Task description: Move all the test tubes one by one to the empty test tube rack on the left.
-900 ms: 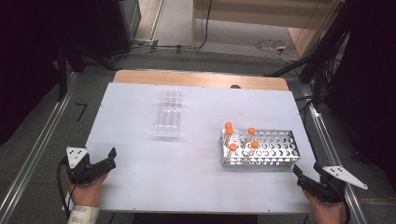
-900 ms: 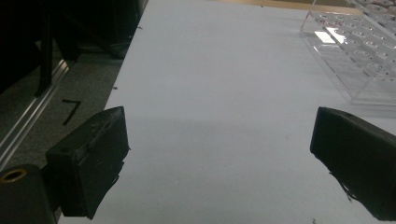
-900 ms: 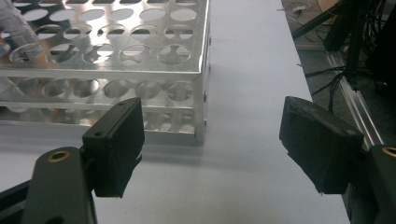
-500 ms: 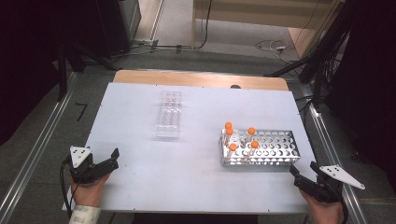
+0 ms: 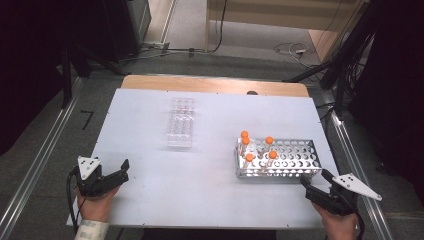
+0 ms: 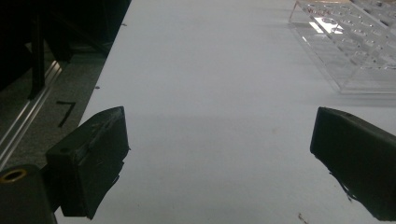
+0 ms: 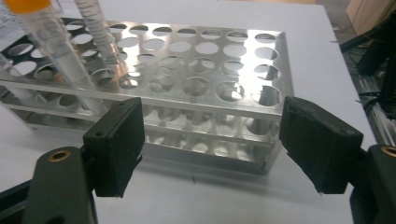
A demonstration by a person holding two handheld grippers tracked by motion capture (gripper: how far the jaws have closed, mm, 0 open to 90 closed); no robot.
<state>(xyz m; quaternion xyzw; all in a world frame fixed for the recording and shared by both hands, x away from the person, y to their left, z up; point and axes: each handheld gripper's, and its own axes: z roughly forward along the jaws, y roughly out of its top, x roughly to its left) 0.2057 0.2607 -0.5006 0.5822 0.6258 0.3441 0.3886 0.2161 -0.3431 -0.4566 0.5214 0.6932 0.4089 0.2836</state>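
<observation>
Low, level – right hand-held gripper (image 5: 314,186) gaping beside metal rack (image 5: 300,159).

No brand, label or word is showing clearly enough to read anywhere. One sign is standing out: a dark mark shaped like the number 7 (image 6: 67,113) is sitting on the grey floor (image 6: 74,88) just beside the table's left edge, and in the high view the same mark (image 5: 87,119) is appearing as a small black hook on the floor. Some faint reddish lettering (image 6: 319,9) is showing on the near corner of the clear plastic rack (image 6: 355,42), but it is staying too blurred to make out. The printed scale lines on the tube (image 7: 95,28) are carrying no readable figures.
</observation>
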